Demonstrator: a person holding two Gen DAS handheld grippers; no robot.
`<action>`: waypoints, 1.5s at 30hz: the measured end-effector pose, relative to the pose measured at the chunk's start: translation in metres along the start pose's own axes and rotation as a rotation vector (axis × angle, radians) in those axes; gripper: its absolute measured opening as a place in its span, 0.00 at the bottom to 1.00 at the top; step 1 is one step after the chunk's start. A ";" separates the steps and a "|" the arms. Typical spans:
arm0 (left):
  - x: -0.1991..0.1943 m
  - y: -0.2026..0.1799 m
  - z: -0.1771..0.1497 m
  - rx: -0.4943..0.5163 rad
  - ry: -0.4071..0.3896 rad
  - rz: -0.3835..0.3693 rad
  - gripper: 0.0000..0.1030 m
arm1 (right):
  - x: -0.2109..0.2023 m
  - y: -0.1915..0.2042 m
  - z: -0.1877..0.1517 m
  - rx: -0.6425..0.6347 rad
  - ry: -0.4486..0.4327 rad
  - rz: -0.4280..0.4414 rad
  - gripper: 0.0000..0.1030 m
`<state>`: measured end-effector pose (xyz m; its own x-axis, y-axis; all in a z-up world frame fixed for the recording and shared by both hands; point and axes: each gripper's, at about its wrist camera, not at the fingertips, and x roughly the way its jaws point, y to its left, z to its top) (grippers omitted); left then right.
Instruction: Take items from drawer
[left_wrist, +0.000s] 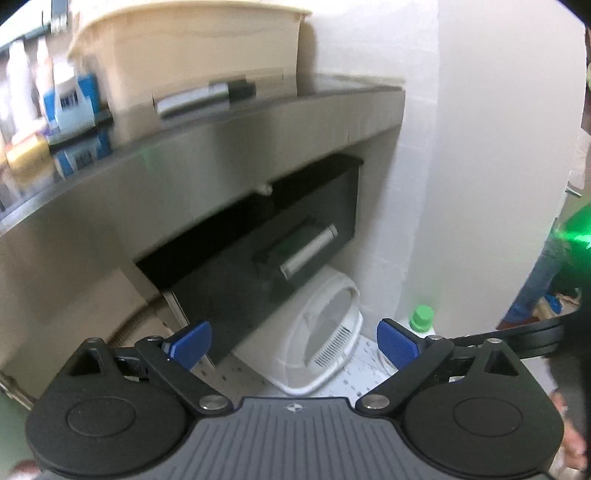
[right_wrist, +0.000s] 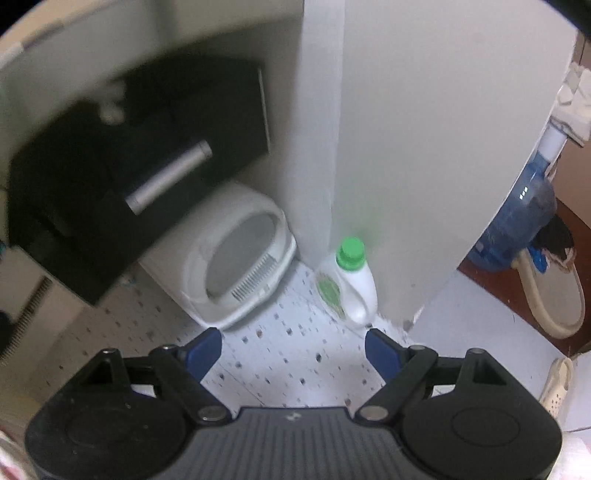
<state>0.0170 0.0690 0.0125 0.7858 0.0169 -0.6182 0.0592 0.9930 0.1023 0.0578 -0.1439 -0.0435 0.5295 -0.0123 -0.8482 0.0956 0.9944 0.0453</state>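
We see the black drawer (left_wrist: 258, 236) with its silver bar handle (left_wrist: 309, 252) pulled out under the grey tabletop (left_wrist: 207, 147), above a white litter box (right_wrist: 240, 258). Our left claw (left_wrist: 294, 345) and right claw (right_wrist: 293, 356) both gape wide, gripping nothing.

White walls (right_wrist: 424, 129); speckled tile floor (right_wrist: 288, 343); grey counter (left_wrist: 221, 147); white bin (right_wrist: 240, 258) and green-capped bottle (right_wrist: 352, 280) on floor.
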 end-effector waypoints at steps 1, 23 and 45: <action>-0.004 -0.001 0.004 0.009 -0.003 0.014 0.98 | -0.012 0.001 0.002 -0.004 -0.031 -0.006 0.82; -0.094 0.017 0.077 -0.071 -0.060 0.063 0.97 | -0.189 0.022 0.029 -0.077 -0.386 0.042 0.82; -0.112 0.018 0.080 -0.079 -0.008 0.094 0.97 | -0.218 0.041 0.018 -0.073 -0.371 0.075 0.82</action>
<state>-0.0212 0.0755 0.1460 0.7903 0.1096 -0.6028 -0.0631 0.9932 0.0978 -0.0386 -0.1026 0.1526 0.8032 0.0372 -0.5945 -0.0082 0.9986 0.0514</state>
